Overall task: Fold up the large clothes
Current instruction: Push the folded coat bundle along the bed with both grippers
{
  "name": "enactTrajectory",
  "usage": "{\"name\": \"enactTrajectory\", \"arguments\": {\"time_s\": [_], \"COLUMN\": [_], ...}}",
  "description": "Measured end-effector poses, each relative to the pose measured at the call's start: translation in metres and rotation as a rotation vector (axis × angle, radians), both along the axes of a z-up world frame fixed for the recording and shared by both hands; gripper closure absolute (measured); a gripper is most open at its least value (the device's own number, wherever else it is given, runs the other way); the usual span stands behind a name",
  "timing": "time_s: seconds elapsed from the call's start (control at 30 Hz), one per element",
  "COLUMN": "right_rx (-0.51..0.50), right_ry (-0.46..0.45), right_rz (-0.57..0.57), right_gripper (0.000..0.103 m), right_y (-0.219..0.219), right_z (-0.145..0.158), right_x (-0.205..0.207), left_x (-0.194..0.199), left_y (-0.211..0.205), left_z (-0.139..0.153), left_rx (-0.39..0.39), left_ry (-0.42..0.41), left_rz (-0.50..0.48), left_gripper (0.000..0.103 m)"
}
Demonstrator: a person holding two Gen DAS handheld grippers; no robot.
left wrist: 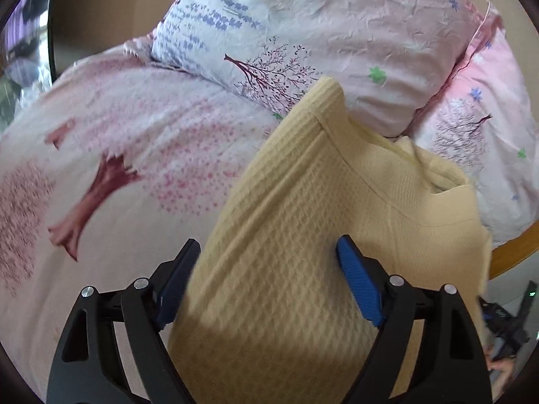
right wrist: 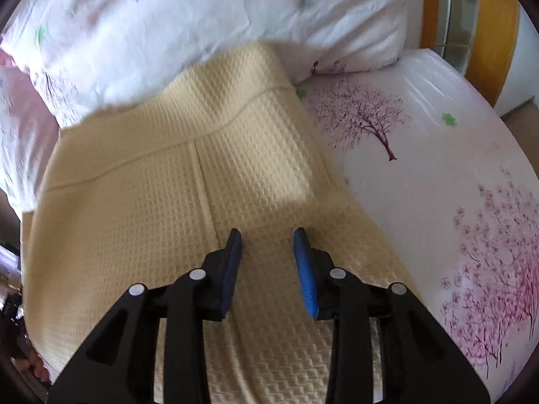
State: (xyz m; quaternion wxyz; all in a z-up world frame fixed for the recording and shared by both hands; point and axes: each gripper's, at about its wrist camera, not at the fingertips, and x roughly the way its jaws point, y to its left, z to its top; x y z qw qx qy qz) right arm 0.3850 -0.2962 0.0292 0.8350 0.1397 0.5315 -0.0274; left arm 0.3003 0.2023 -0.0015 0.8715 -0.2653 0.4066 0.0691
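Observation:
A pale yellow waffle-knit garment (left wrist: 303,208) lies on the bed, its ribbed band reaching up against the pillows. It also fills the middle of the right wrist view (right wrist: 188,181), lying fairly flat with a seam down its middle. My left gripper (left wrist: 269,252) is open, its blue pads wide apart with the cloth passing between them; no grip shows. My right gripper (right wrist: 267,239) is open and empty just above the garment's near part.
The bed sheet (left wrist: 101,175) is pink-white with tree prints and also shows in the right wrist view (right wrist: 438,168). Floral pillows (left wrist: 303,33) (right wrist: 202,10) lie at the head. A wooden bed frame (right wrist: 488,33) stands at the far right.

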Motion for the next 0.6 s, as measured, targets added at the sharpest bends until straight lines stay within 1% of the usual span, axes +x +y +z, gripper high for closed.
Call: {"name": "enactTrajectory", "arguments": {"time_s": [0.03, 0.07, 0.1, 0.17, 0.2, 0.23, 0.27, 0.33, 0.4, 0.43, 0.5, 0.6], "right_rx": [0.007, 0.037, 0.063, 0.099, 0.132, 0.157, 0.208, 0.282, 0.328, 0.354, 0.420, 0.509], "right_ry": [-0.010, -0.032, -0.054, -0.086, -0.094, -0.101, -0.113, -0.114, -0.100, -0.086, -0.042, 0.013], "right_rz": [-0.006, -0.004, -0.005, -0.036, -0.067, -0.087, -0.132, -0.231, -0.317, -0.348, -0.362, -0.361], "right_gripper": [0.064, 0.061, 0.055, 0.048, 0.041, 0.037, 0.035, 0.026, 0.025, 0.023, 0.023, 0.023], "right_y": [-0.002, -0.005, -0.008, -0.015, -0.022, -0.029, -0.038, -0.060, -0.071, -0.076, -0.083, -0.080], "right_z": [0.005, 0.014, 0.021, 0.033, 0.039, 0.040, 0.042, 0.041, 0.036, 0.033, 0.020, 0.001], "right_x": [-0.004, -0.012, -0.019, -0.036, -0.047, -0.053, -0.065, -0.087, -0.104, -0.110, -0.111, -0.106], "left_x": [-0.008, -0.014, -0.024, -0.039, -0.047, -0.059, -0.066, -0.086, -0.099, -0.104, -0.109, -0.111], "left_y": [0.001, 0.002, 0.006, 0.014, 0.018, 0.022, 0.025, 0.030, 0.033, 0.033, 0.028, 0.017], "left_z": [0.004, 0.006, 0.010, 0.012, 0.012, 0.012, 0.012, 0.010, 0.004, -0.002, -0.013, -0.021], "left_rx": [-0.027, -0.035, -0.059, -0.119, -0.145, -0.181, -0.205, -0.243, -0.294, -0.337, -0.410, -0.457], "left_ry": [-0.021, -0.034, -0.056, -0.084, -0.092, -0.102, -0.111, -0.128, -0.128, -0.113, -0.083, -0.056], "left_rz": [-0.017, -0.023, -0.027, -0.034, -0.033, -0.034, -0.038, -0.032, -0.022, -0.017, -0.009, 0.009], "left_gripper": [0.019, 0.019, 0.019, 0.019, 0.019, 0.019, 0.019, 0.019, 0.019, 0.019, 0.019, 0.019]}}
